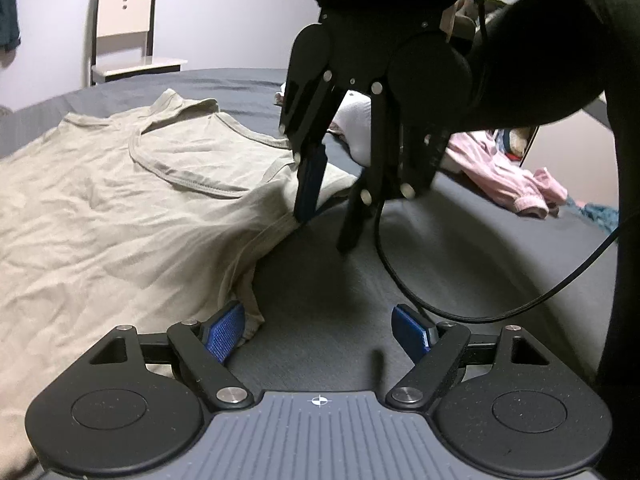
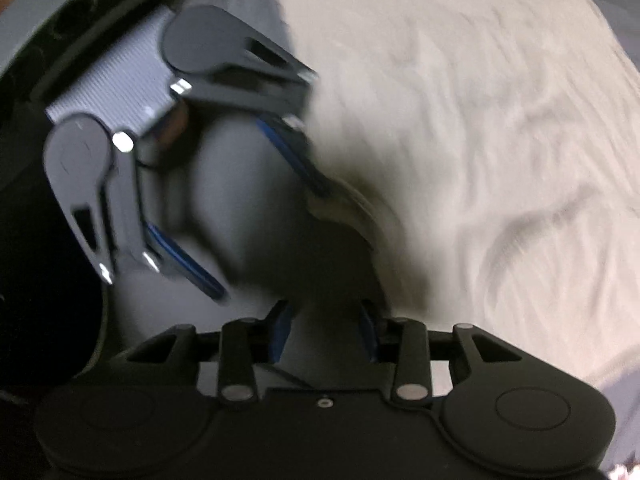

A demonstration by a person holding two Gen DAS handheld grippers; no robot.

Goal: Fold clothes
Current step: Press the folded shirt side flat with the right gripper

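Left gripper [image 1: 318, 330] jaws wide; right gripper [image 1: 326, 228] part-open beside shirt [image 1: 120, 200]

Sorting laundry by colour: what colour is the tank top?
Plain beige tank top, clearest in the left wrist view.

The tank top [image 1: 120, 200] is a pale beige-khaki with no print, and it lies on a plain dark grey bed sheet [image 1: 460, 248]. Both the left gripper [image 1: 320, 332] and the right gripper [image 1: 324, 228] are matte black with bright blue ribbed pads [image 1: 224, 332] and silver rivets; the left one has a ridged slate-grey plate at its base. Farther back lie a pink garment [image 1: 504, 176], a white cloth [image 1: 356, 128] and a teal cloth [image 1: 600, 216], before a cream chair [image 1: 126, 20] with a dark frame and a lilac-grey wall [image 1: 224, 12].
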